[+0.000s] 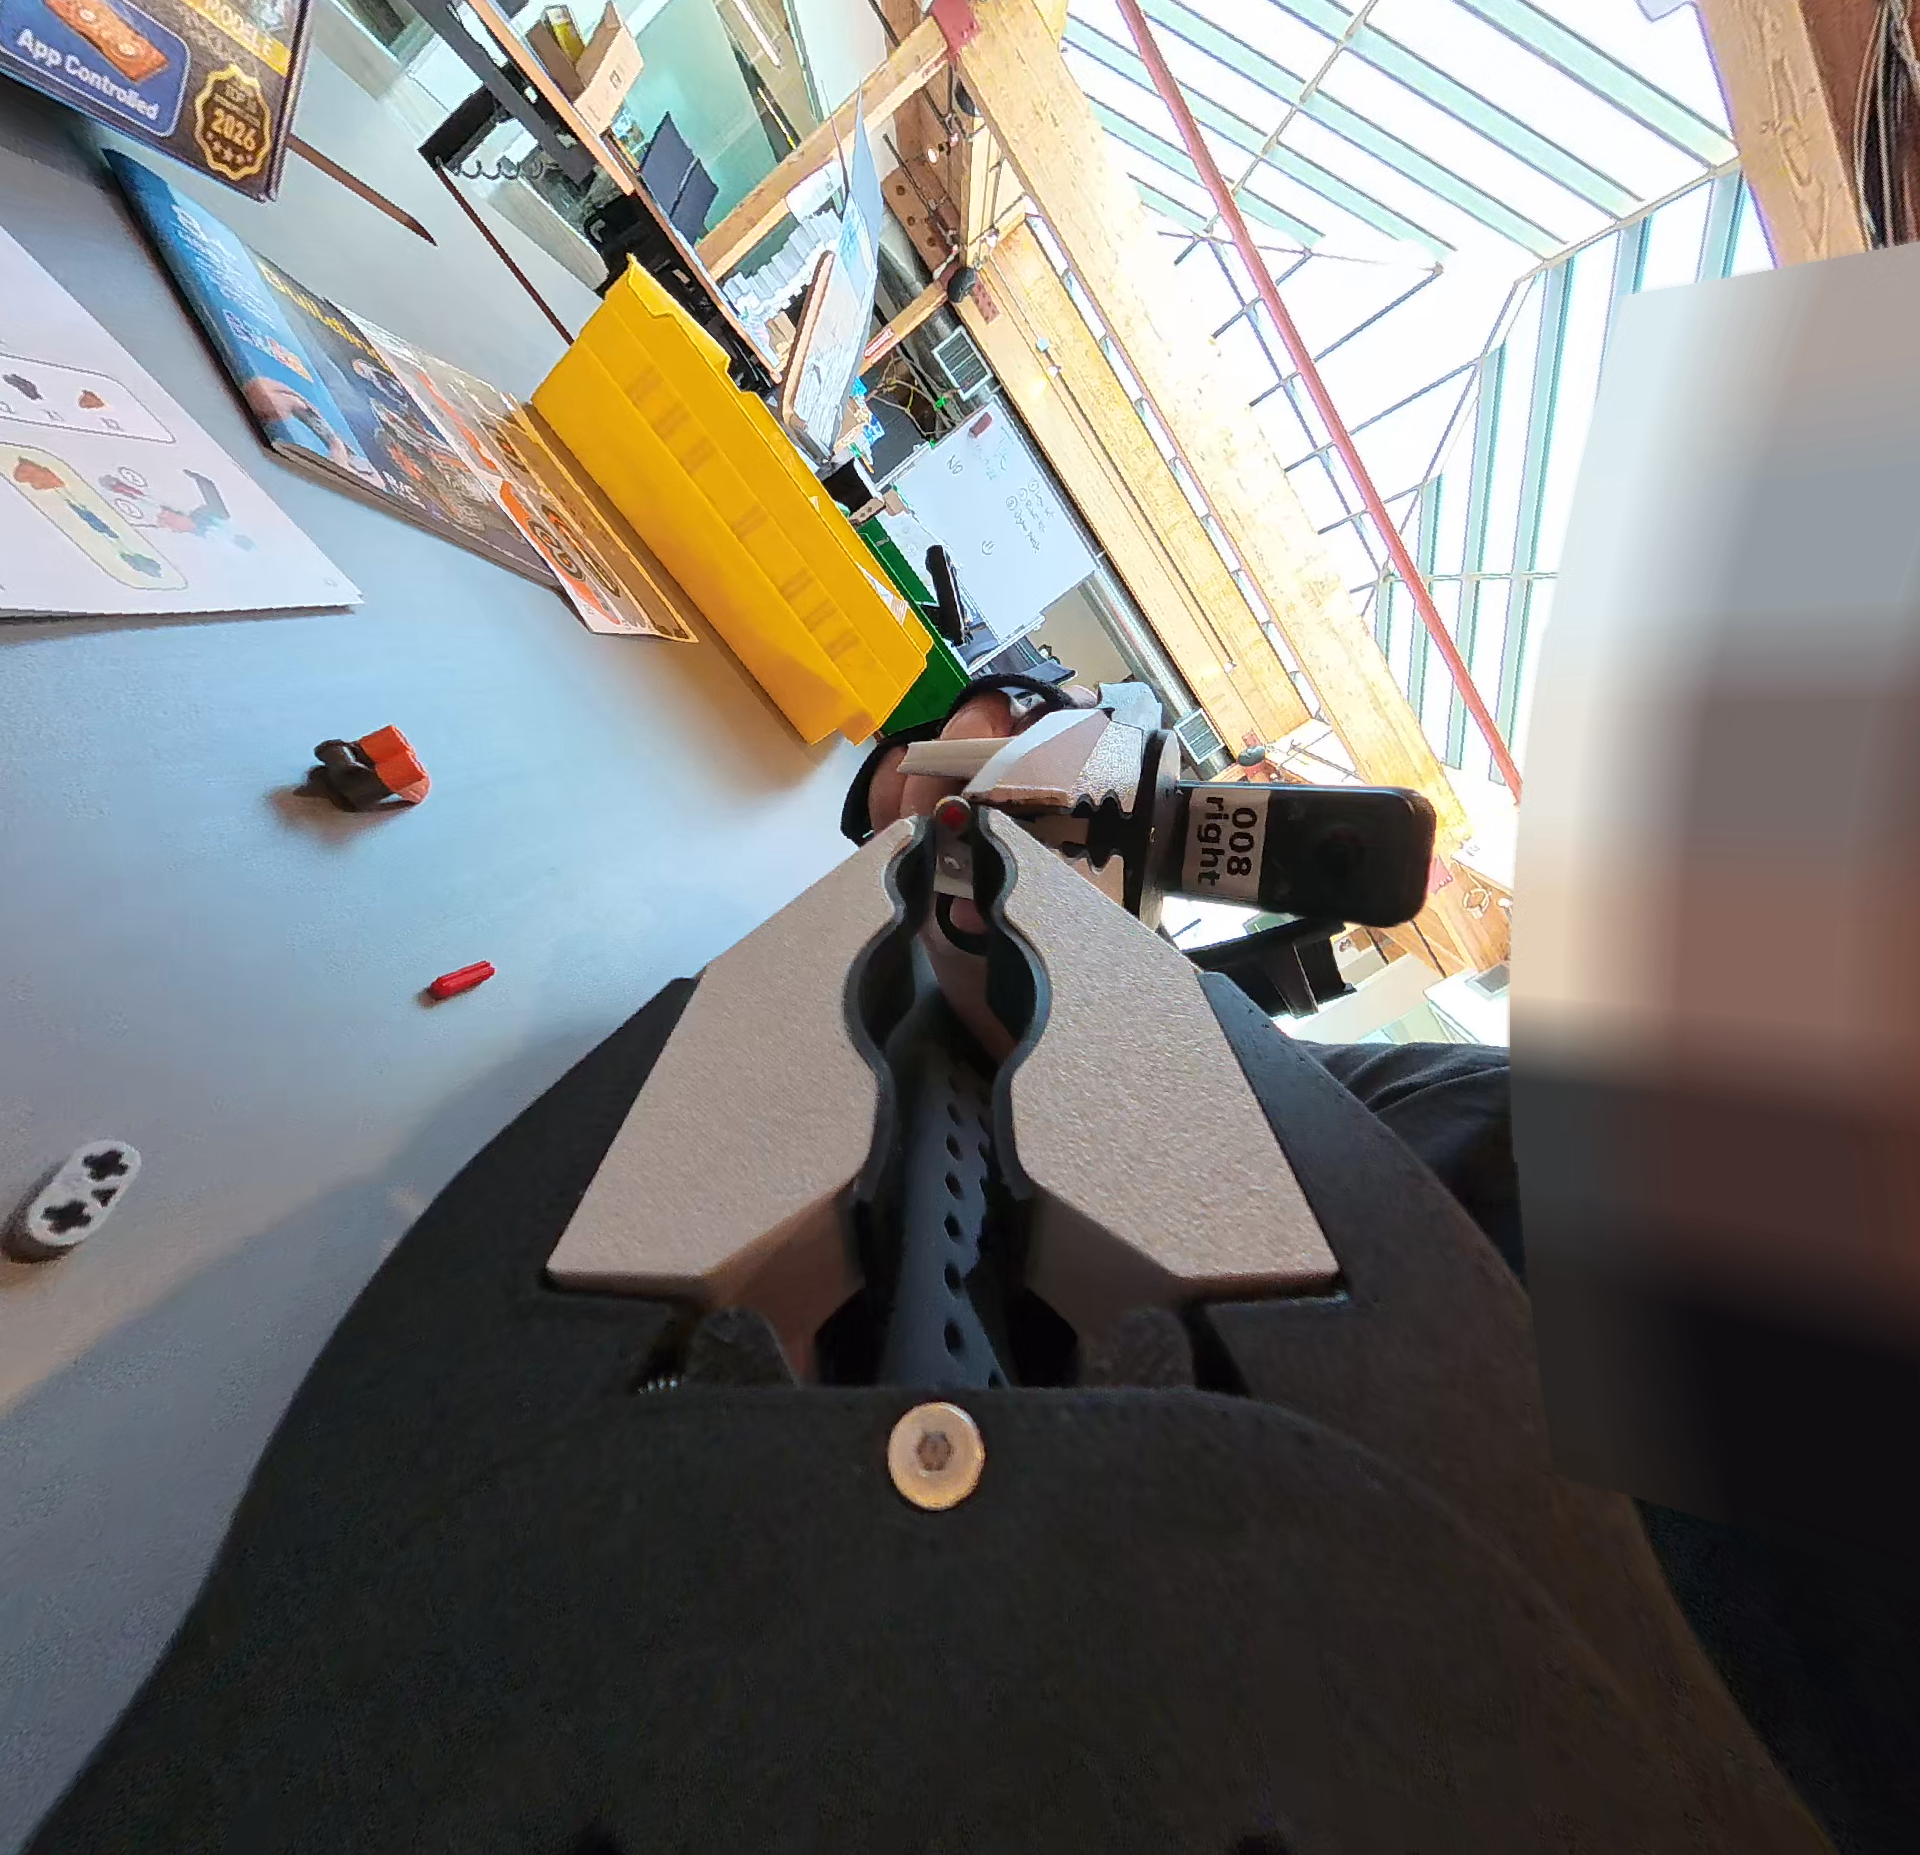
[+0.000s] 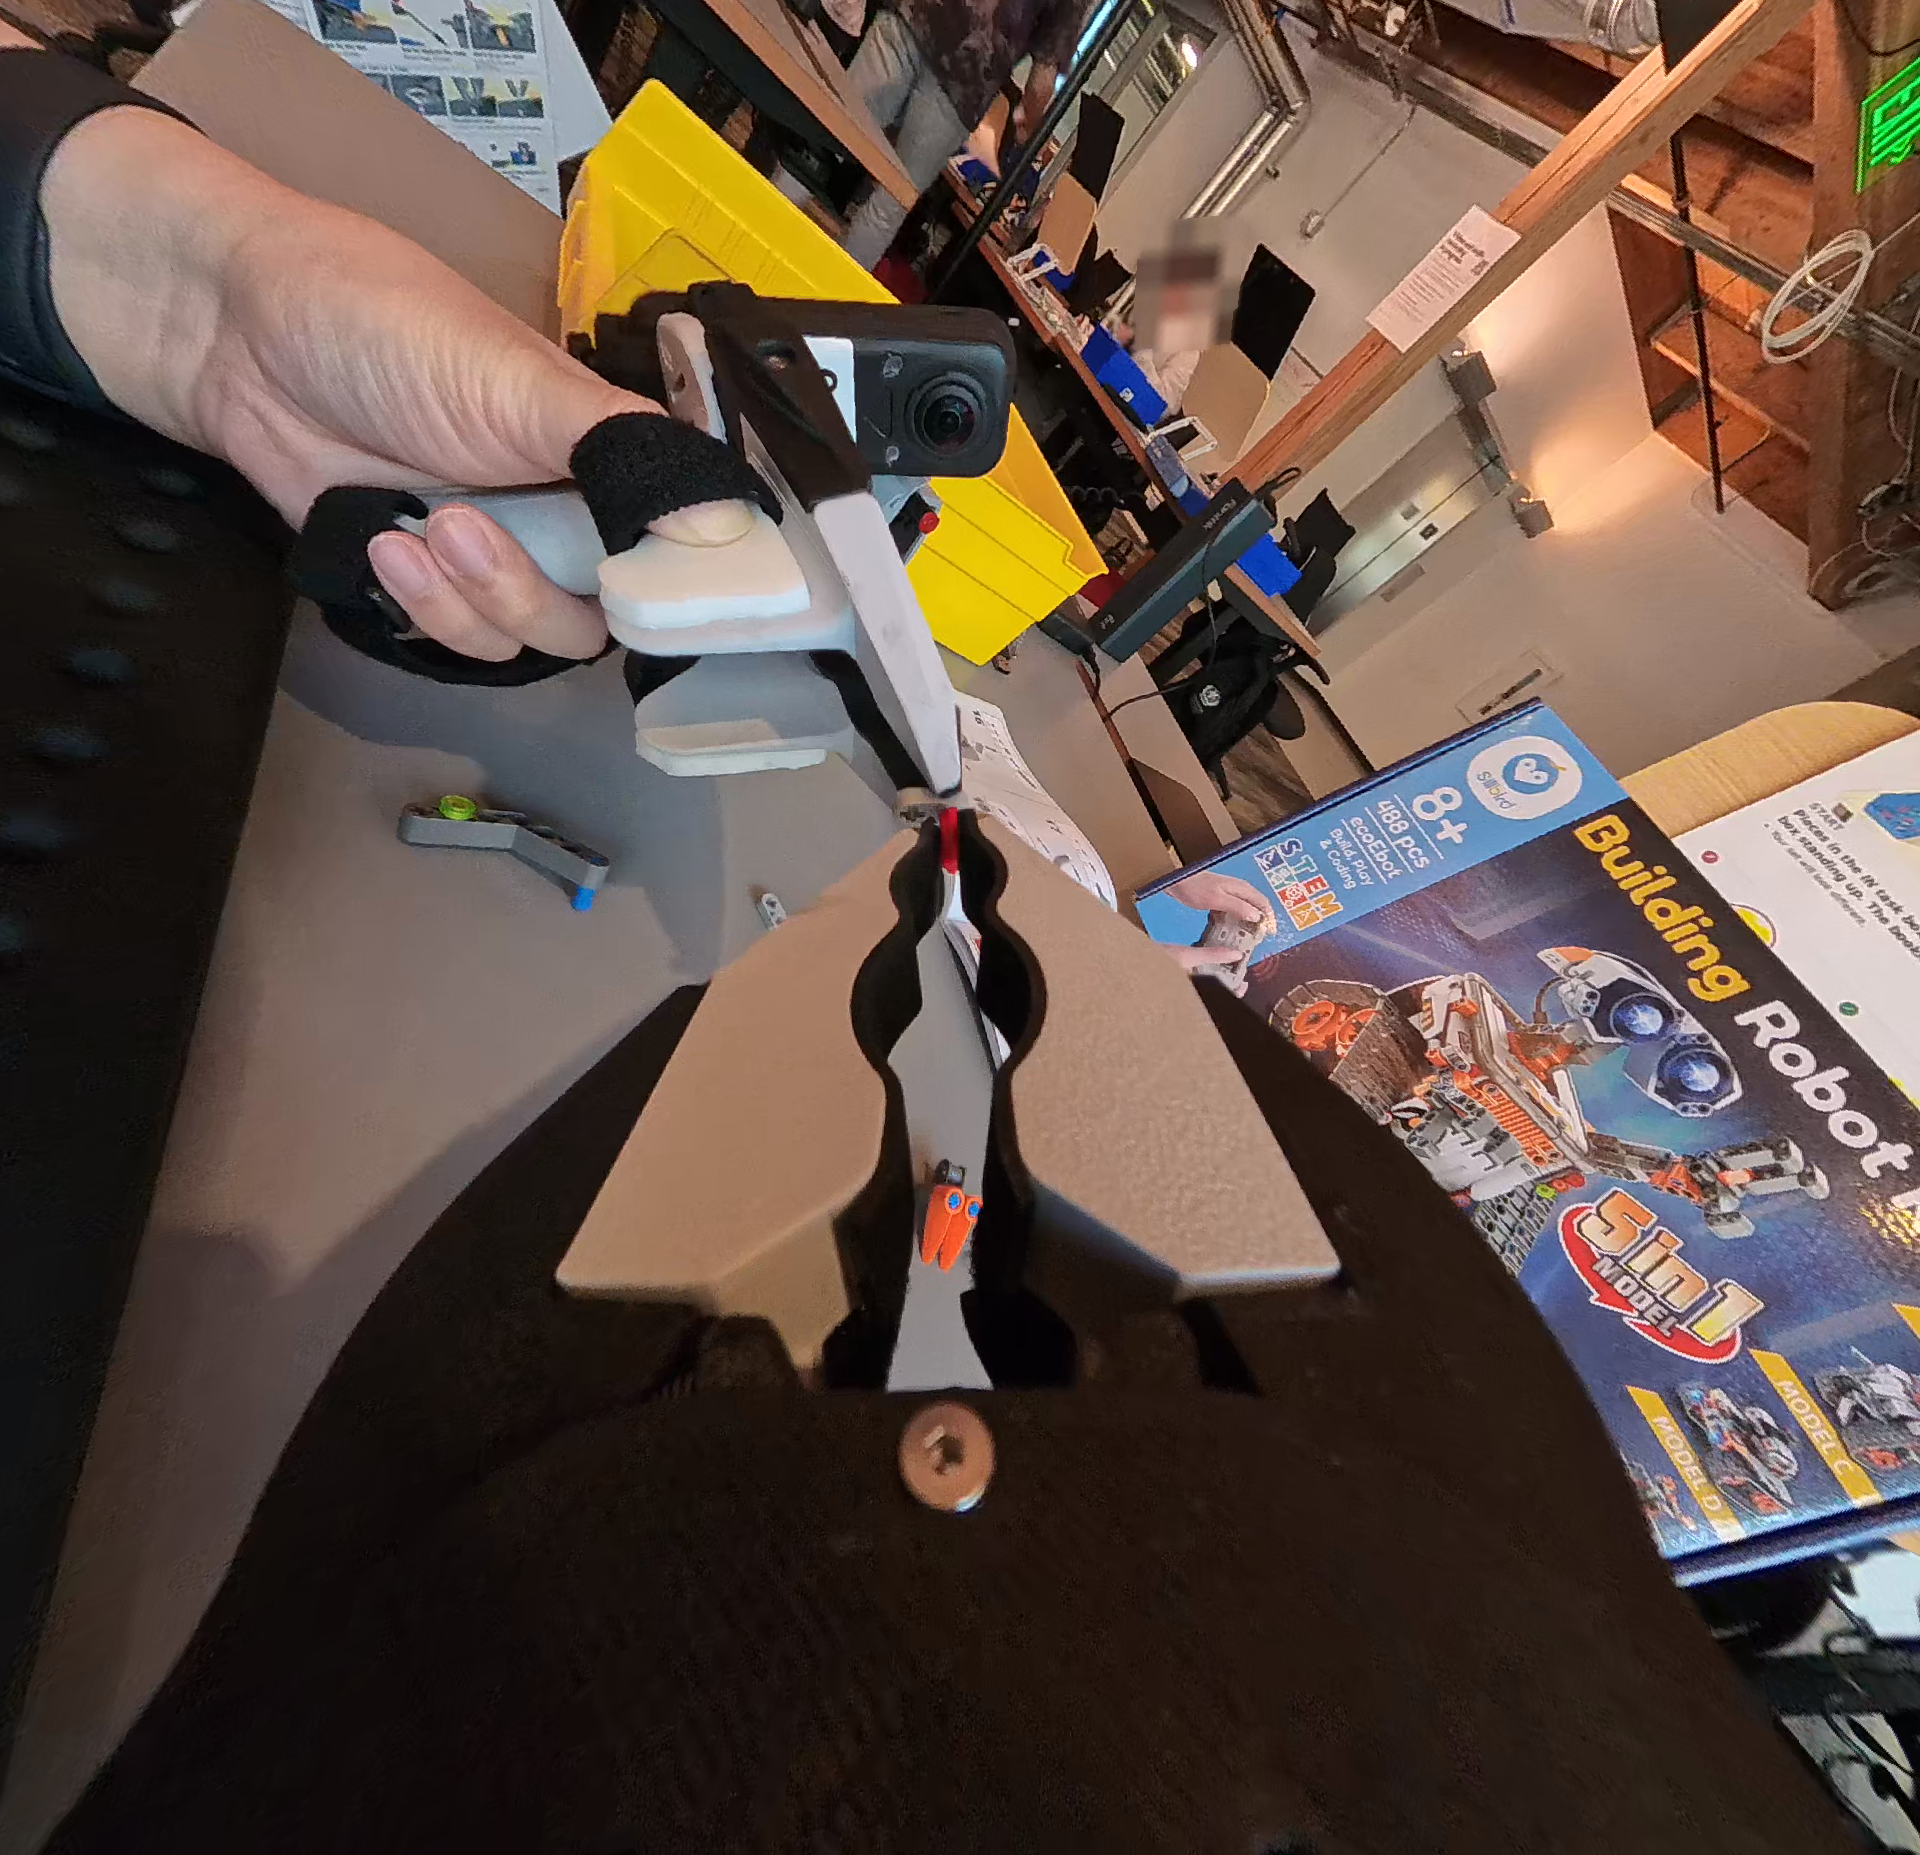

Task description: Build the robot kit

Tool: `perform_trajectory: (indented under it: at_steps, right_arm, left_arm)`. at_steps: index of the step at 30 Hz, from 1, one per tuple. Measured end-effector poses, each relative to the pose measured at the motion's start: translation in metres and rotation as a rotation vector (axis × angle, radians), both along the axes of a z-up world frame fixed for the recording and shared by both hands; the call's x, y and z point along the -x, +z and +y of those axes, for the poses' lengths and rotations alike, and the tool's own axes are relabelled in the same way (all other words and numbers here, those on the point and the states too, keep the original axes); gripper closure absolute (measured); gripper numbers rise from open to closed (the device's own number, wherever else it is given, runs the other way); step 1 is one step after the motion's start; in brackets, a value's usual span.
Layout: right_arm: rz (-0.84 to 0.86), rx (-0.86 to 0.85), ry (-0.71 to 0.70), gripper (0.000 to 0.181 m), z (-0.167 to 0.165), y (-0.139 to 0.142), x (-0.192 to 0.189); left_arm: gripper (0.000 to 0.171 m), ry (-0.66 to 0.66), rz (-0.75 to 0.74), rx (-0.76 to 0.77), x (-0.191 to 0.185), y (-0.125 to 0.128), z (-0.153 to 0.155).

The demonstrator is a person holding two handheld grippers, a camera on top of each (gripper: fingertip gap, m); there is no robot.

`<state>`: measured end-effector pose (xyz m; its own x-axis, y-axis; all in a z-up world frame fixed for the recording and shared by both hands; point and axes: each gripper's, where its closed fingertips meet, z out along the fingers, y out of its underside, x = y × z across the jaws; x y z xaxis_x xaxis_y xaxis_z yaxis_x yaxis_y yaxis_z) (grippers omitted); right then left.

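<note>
Overhead, both grippers meet tip to tip above a smooth grey table.

Left gripper, matte grey wedge fingers, pinches a small grey piece at frame centre; right gripper pinches a slim red pin. Lower left: a grey cross-holed connector.

Left gripper & right gripper meet tip-to-tip above the table, both w/ jaws nearly closed; left hand at 10 o'clock grips its handle.
</note>
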<state>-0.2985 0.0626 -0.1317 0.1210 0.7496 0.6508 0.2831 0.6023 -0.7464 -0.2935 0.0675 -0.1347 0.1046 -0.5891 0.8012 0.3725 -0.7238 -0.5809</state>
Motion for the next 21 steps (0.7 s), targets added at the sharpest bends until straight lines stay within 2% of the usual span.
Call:
perform_trajectory:
  at_steps: [13,15,18,21]
  right_arm:
    - [0.024,-0.027,0.053,0.181,-0.006,0.007,-0.004]
    - [0.036,-0.023,0.022,0.181,0.005,0.012,-0.01]
    - [0.024,0.105,-0.07,0.181,0.041,0.011,-0.03]
    - [-0.07,0.398,-0.055,0.177,0.059,-0.016,-0.043]
  left_arm:
    - [0.167,-0.019,-0.01,-0.001,-0.002,0.002,-0.001]
    - [0.167,-0.004,0.004,-0.006,0.001,0.001,0.0]
    - [0.167,0.031,0.034,-0.039,0.007,0.003,0.002]
    - [0.167,0.042,0.053,-0.066,0.009,0.005,0.001]
